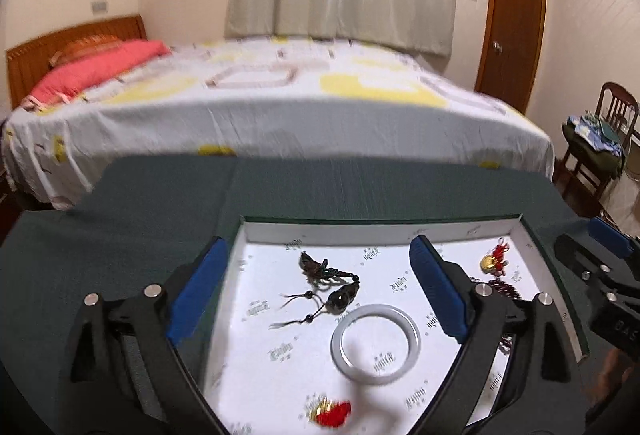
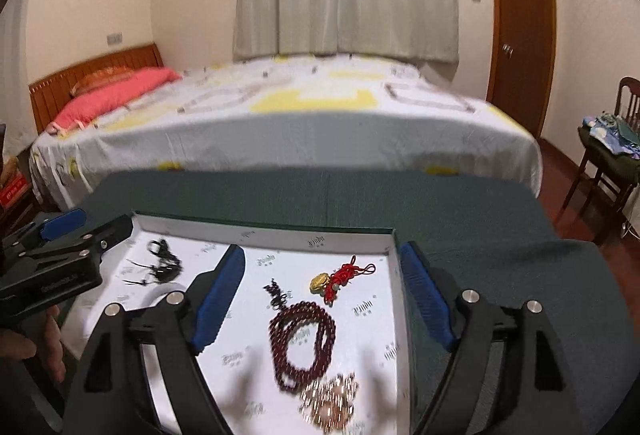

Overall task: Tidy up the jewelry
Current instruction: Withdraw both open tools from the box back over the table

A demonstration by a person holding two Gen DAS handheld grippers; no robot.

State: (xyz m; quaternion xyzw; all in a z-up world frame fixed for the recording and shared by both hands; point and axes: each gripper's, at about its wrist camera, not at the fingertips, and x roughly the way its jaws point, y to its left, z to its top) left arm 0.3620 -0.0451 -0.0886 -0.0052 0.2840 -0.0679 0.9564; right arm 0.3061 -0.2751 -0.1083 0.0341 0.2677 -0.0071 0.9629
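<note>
**Me:** Nearest my left hand-held gripper [image 1: 316, 287] lies a red tassel with a gold charm [image 1: 331, 412], blurred at the bottom of its view. Both hand-held grippers hover over the white-lined tray [image 1: 360, 229] on the green-covered worktop [image 1: 120, 235], jaws spread wide, holding nothing.

**Partner:** What sits between the left fingers?

**Me:** A dark corded pendant [image 1: 332, 285] on the left, then the pale bangle [image 1: 376, 343] flat on the liner. I judge the bangle stiff, smooth and brittle, likely to slip, so I would pinch across its band rather than span the whole ring. The cord is limp; its thick bead looks like the firmest place to hold.

**Partner:** And the right side?

**Me:** My right hand-held gripper [image 2: 322, 299] frames the dark red bead bracelet [image 2: 302, 343] in loose coils, with a blurred rose-gold cluster [image 2: 330, 401] just beside it and another gold charm on red knotted cord [image 2: 338, 279] further back. Beads should sag and roll, so I would close on bunched strands. All pieces look light to me.
</note>
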